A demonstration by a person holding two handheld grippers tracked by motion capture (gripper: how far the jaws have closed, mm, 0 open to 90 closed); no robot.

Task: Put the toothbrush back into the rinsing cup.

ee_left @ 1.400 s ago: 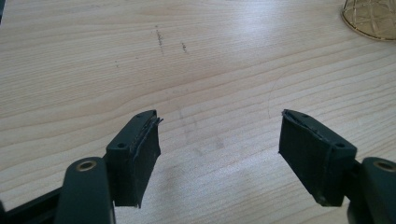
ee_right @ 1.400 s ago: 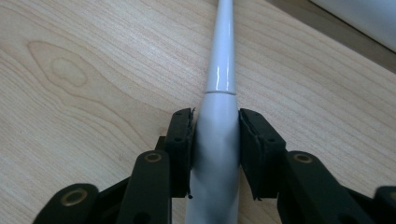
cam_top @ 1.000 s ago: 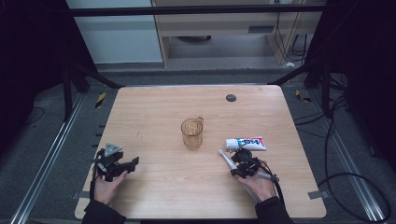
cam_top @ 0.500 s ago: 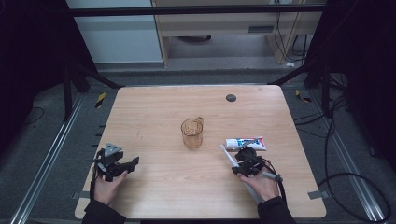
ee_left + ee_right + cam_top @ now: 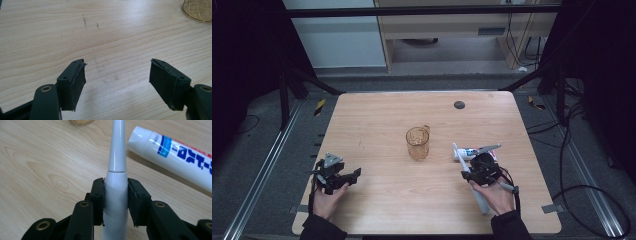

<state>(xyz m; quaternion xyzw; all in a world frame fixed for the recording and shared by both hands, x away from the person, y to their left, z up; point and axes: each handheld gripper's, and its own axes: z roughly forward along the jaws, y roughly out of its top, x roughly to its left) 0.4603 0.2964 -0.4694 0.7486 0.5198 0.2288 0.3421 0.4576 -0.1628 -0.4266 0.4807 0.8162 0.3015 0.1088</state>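
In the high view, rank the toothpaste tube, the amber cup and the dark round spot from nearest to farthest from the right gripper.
From the right gripper, shut on the electric toothbrush:
1. Toothpaste tube, just beyond it.
2. Amber cup, mid-table, toward the left gripper's side.
3. Dark round spot, near the table's far edge.

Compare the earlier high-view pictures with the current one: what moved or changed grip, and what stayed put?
The right gripper, clamped on the white electric toothbrush, has lifted it a little off the table, its head end now angled up toward the amber cup. The grip itself looks unchanged. The left gripper stayed open and in place; the cup and the toothpaste tube did not move.
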